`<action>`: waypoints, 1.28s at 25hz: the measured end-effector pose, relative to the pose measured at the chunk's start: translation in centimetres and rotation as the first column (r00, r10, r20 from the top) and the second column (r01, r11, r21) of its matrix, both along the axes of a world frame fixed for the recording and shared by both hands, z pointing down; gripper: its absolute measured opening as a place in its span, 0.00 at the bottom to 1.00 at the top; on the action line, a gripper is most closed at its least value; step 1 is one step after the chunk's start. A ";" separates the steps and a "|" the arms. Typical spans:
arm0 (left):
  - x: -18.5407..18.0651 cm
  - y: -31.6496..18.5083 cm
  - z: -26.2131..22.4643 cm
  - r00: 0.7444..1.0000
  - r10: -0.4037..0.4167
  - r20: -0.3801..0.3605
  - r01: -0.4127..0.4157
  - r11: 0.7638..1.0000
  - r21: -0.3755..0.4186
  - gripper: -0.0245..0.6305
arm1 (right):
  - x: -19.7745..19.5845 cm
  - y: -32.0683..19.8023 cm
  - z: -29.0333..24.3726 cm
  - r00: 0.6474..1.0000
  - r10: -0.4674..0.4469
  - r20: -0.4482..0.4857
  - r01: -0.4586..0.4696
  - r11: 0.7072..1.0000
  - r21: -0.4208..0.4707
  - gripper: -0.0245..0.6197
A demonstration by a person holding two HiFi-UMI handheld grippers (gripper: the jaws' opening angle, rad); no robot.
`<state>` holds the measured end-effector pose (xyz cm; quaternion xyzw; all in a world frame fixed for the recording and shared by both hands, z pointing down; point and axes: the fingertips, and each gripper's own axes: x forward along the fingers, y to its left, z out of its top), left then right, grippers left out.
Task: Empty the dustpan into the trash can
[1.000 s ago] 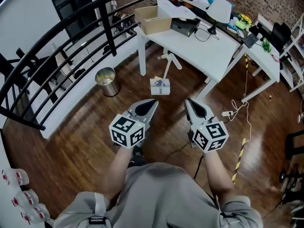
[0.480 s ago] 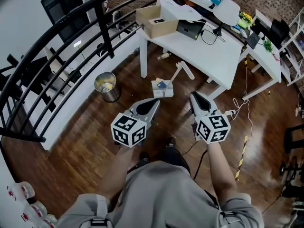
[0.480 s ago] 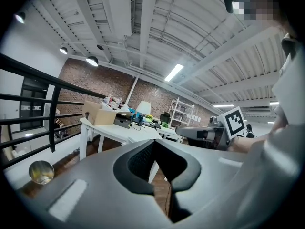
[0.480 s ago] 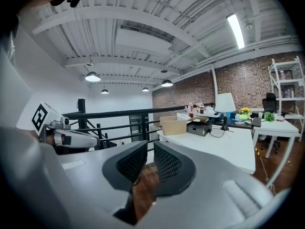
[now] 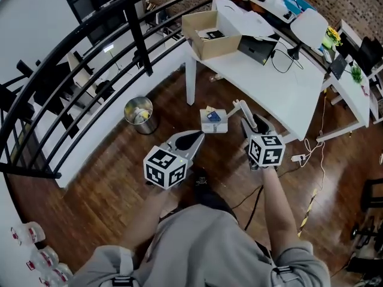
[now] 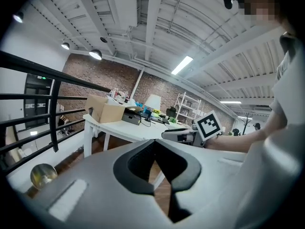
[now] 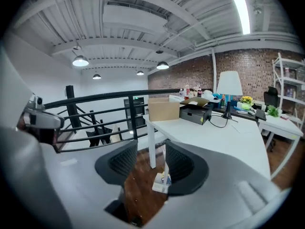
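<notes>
— Reaching for the dustpan [image 5: 213, 122], is that the step, by your reckoning?

— I judge so. The right gripper [image 5: 249, 121] has just been opening its jaws. They stand apart with nothing between the pads. In the right gripper view the dustpan [image 7: 161, 182] sits on the wooden floor [image 5: 108, 178], ahead of and below those jaws. It shows through the gap, and its handle [image 5: 238, 106] rises close by the right-hand jaw.

— And the left gripper [image 5: 192, 140]?

— Jaws together, empty. The pan lies ahead of its tips and a little to their right. The metal trash can [image 5: 139, 113] stands well off to the left of the left jaws, by the black railing [image 5: 134, 34].

— How should the grasp go?

— Bring the open jaws round the handle so it sits deep between the pads, not out at the tips, then close firmly. A thin handle would probably twist in a shallow grip.

— There is litter [image 5: 209, 116] in the pan.

— Yes, a few scraps, blue and yellow. So I would lift with the pan's mouth tilted up and carry it steadily across to the can. Tip it only once the pan's lip is over the rim. The closed left jaws could steady the pan's body if it swings.

— Emptying is not yet begun, then.

— Not yet. The pan is on the floor, untouched as far as I can tell.
</notes>
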<state>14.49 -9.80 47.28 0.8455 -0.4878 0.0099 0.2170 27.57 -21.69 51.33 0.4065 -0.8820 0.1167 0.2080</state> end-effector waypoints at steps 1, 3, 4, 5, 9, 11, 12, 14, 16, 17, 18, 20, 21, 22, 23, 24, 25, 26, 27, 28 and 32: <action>0.0 -1.1 0.2 1.000 0.001 0.005 -0.001 1.000 -0.009 0.04 | 0.0 -1.8 1.0 1.000 0.001 -0.032 -0.001 1.000 -0.009 0.31; 0.0 -3.1 0.6 1.000 -0.006 0.009 0.006 0.999 -0.032 0.04 | -0.3 -5.0 3.2 0.996 -0.017 -0.086 0.014 0.999 -0.043 0.38; 0.0 -4.0 0.9 1.000 -0.012 0.011 0.012 0.999 -0.042 0.04 | -0.5 -6.3 4.4 0.994 -0.034 -0.106 0.027 0.997 -0.068 0.40; 0.0 -4.7 1.1 1.000 -0.019 0.013 0.019 0.999 -0.050 0.04 | -0.9 -7.4 5.6 0.991 -0.053 -0.122 0.042 0.995 -0.092 0.41; -0.4 -7.2 1.9 0.999 -0.044 0.013 0.045 0.996 -0.075 0.04 | -2.0 -10.7 10.3 0.967 -0.126 -0.223 0.085 0.979 -0.186 0.42; -1.1 -7.8 2.2 0.999 -0.052 0.011 0.052 0.995 -0.086 0.04 | -1.7 -11.5 12.3 0.948 -0.138 -0.285 0.072 0.970 -0.231 0.42; -1.6 -8.0 2.4 0.998 -0.057 0.007 0.057 0.994 -0.089 0.04 | -1.6 -11.7 12.8 0.938 -0.146 -0.313 0.067 0.965 -0.252 0.41; -2.8 -8.4 2.7 0.998 -0.069 -0.001 0.069 0.993 -0.097 0.04 | -1.9 -12.0 13.1 0.925 -0.173 -0.338 0.079 0.958 -0.275 0.35; -3.9 -8.3 2.9 0.997 -0.082 -0.008 0.081 0.991 -0.106 0.04 | -2.4 -11.4 13.3 0.917 -0.201 -0.346 0.105 0.955 -0.278 0.20; -4.4 -8.2 3.0 0.996 -0.089 -0.011 0.087 0.990 -0.110 0.04 | -2.4 -11.1 13.4 0.914 -0.205 -0.350 0.110 0.955 -0.275 0.20; -4.9 -8.2 3.0 0.996 -0.094 -0.014 0.092 0.989 -0.113 0.04 | -2.4 -10.8 13.4 0.913 -0.205 -0.353 0.111 0.957 -0.269 0.20; -5.7 -8.2 3.0 0.995 -0.100 -0.015 0.097 0.989 -0.114 0.04 | -2.1 -10.0 13.5 0.910 -0.205 -0.359 0.114 0.959 -0.259 0.20; -6.1 -8.1 3.0 0.995 -0.103 -0.015 0.101 0.989 -0.112 0.04 | -1.9 -9.4 13.4 0.909 -0.210 -0.361 0.120 0.959 -0.255 0.20; -6.6 -8.0 2.9 0.994 -0.108 -0.015 0.105 0.988 -0.109 0.04 | -1.8 -8.8 13.1 0.906 -0.218 -0.362 0.130 0.959 -0.252 0.20; -7.1 -7.9 2.9 0.993 -0.114 -0.014 0.112 0.988 -0.107 0.04 | -1.8 -8.1 12.8 0.904 -0.229 -0.362 0.142 0.958 -0.250 0.20; -7.6 -7.8 2.9 0.992 -0.122 -0.014 0.120 0.987 -0.105 0.04 | -1.9 -7.4 12.2 0.901 -0.242 -0.360 0.158 0.956 -0.248 0.20; -8.2 -7.6 2.9 0.991 -0.130 -0.013 0.128 0.986 -0.104 0.04 | -2.0 -6.7 11.6 0.898 -0.257 -0.357 0.175 0.953 -0.246 0.20; -8.7 -7.4 2.9 0.991 -0.136 -0.012 0.135 0.986 -0.102 0.04 | -2.1 -5.8 10.9 0.895 -0.273 -0.353 0.194 0.950 -0.245 0.20; -9.3 -7.2 3.0 0.990 -0.143 -0.010 0.141 0.985 -0.100 0.04 | -2.4 -5.0 10.1 0.890 -0.291 -0.350 0.214 0.946 -0.242 0.20; -9.8 -6.9 3.1 0.989 -0.150 -0.010 0.148 0.984 -0.100 0.04 | -2.6 -4.2 9.3 0.886 -0.310 -0.346 0.236 0.942 -0.239 0.20; -12.2 -5.3 3.7 0.983 -0.186 -0.006 0.184 0.977 -0.109 0.04 | -4.2 -0.9 5.1 0.860 -0.390 -0.329 0.334 0.918 -0.213 0.20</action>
